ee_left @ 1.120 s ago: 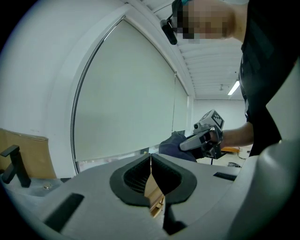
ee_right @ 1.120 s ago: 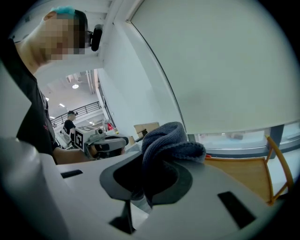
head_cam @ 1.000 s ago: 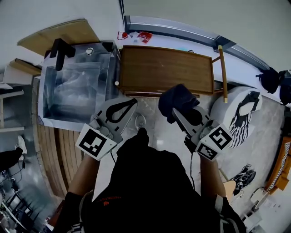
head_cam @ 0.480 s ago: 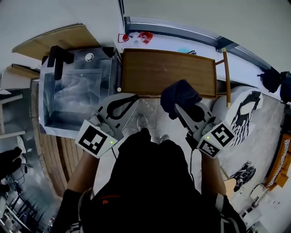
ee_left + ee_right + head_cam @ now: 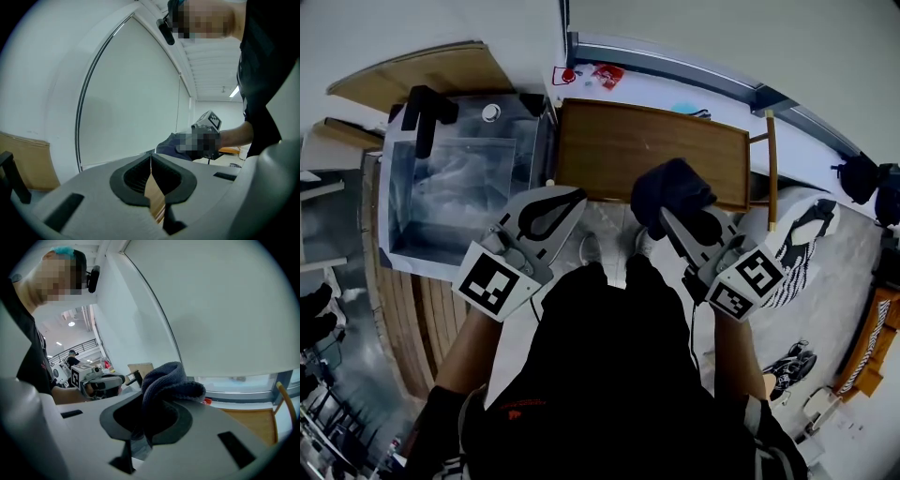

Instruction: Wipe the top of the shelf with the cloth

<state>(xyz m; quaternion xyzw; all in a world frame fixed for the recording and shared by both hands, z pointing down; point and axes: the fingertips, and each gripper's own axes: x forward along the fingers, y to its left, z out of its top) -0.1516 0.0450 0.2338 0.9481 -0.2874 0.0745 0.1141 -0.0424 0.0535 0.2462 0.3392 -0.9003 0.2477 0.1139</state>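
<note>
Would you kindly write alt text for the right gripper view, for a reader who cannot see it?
The right gripper is shut on a dark blue cloth, which bunches up above its jaws. Behind, the wooden shelf top shows at the lower right, and the left gripper is held at the left.

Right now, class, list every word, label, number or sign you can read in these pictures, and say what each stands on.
No text here can be read.
Red print on the black shirt: too small to read.
Red packets on the white ledge: blurred, unreadable.
Left marker cube and right marker cube: square patterns only, no letters.
</note>
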